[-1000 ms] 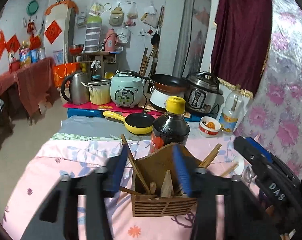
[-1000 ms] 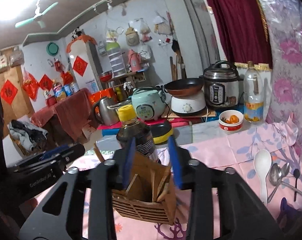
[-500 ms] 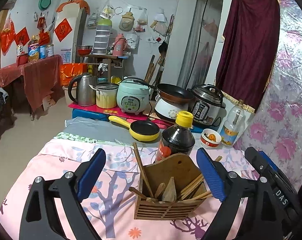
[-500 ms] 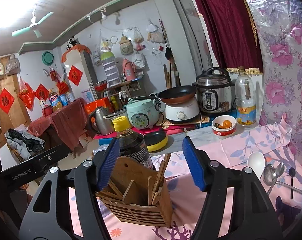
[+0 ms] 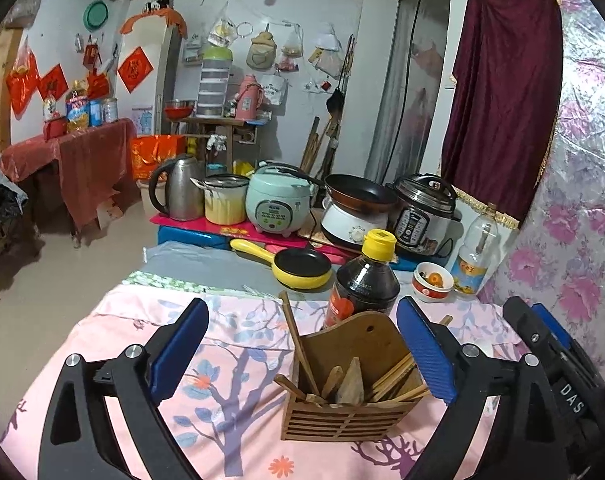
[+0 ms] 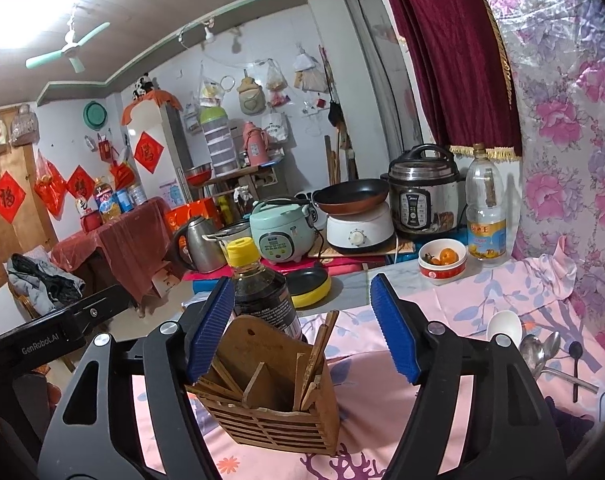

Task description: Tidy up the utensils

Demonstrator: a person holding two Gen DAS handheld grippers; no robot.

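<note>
On the pink floral tablecloth (image 5: 114,340), nearest: left gripper (image 5: 302,354) and right gripper (image 6: 302,330), jaws spread wide on both, nothing held. Between the blue pads (image 5: 426,350): wooden utensil holder (image 5: 352,396), upright, loaded with chopsticks (image 5: 398,376). Just behind: dark sauce bottle (image 5: 364,282). Right of the holder: white spoon (image 6: 502,326) and metal spoons (image 6: 540,350), flat. Farther back: yellow pan (image 5: 300,268), rice cooker (image 5: 278,204).

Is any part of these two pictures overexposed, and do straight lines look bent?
Right wrist view: the bright ceiling light at the top left is blown out to white, and the green ceiling moulding curves strongly. Left wrist view: exposure is even with no glare, but the dark red curtain bows near the black fisheye border.
</note>
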